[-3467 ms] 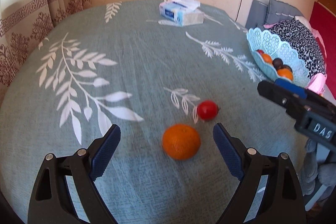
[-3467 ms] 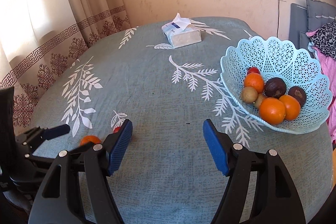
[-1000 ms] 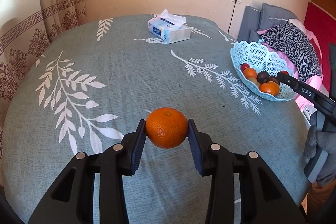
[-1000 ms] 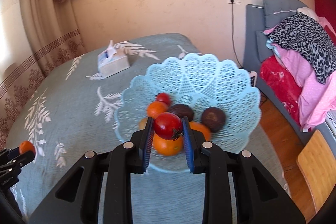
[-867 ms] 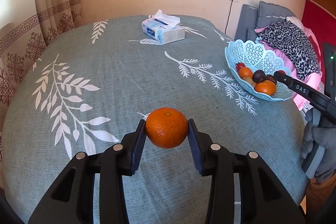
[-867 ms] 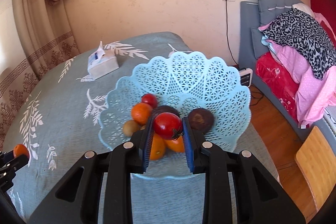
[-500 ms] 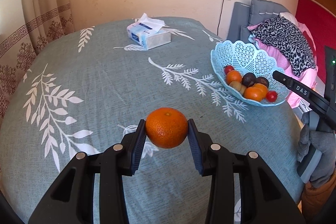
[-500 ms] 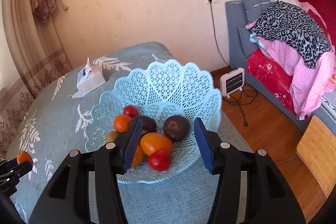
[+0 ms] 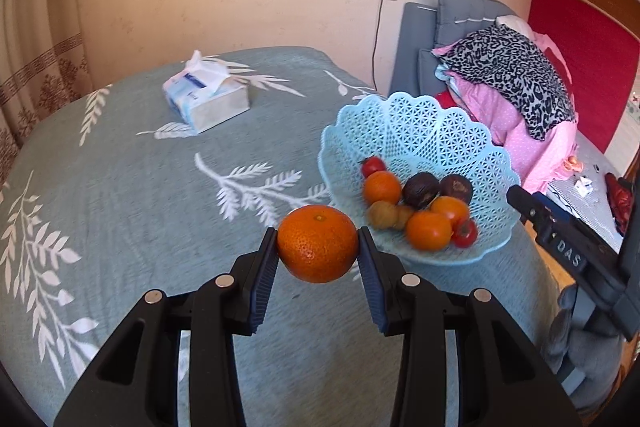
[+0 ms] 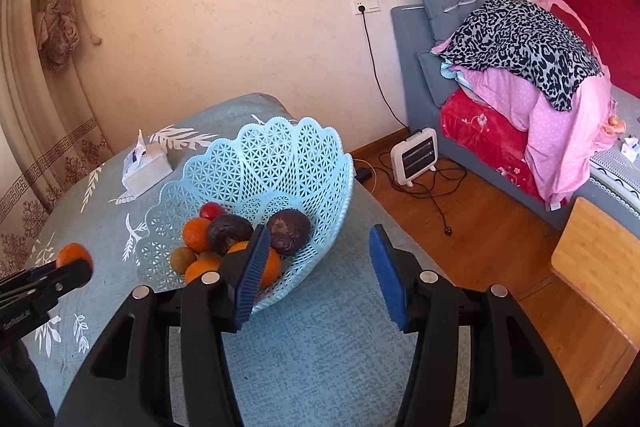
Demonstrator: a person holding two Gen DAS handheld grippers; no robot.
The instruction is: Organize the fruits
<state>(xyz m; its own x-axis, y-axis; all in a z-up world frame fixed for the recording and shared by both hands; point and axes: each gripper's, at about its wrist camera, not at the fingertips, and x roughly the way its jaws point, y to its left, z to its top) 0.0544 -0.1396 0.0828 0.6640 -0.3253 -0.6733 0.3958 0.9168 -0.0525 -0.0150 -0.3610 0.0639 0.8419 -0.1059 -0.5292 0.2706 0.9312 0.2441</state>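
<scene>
My left gripper (image 9: pixel 318 253) is shut on an orange mandarin (image 9: pixel 317 243) and holds it above the table, just left of the light blue lattice basket (image 9: pixel 432 131). The basket holds several fruits: oranges, dark passion fruits and a red tomato (image 9: pixel 465 233) at its front edge. My right gripper (image 10: pixel 316 277) is open and empty, to the right of the basket (image 10: pixel 272 163). In the right wrist view the mandarin (image 10: pixel 73 255) shows at the far left in the left gripper. The right gripper's body (image 9: pixel 568 255) shows at the right of the left wrist view.
A tissue box (image 9: pixel 206 103) lies at the back of the round table with the teal leaf-print cloth (image 9: pixel 120 187). To the right are a wooden floor with a small white heater (image 10: pixel 414 157), cables, and a bed with piled clothes (image 10: pixel 520 67).
My right gripper opened and dropped the tomato into the basket, then drew back to the right. My left gripper carried the mandarin closer to the basket.
</scene>
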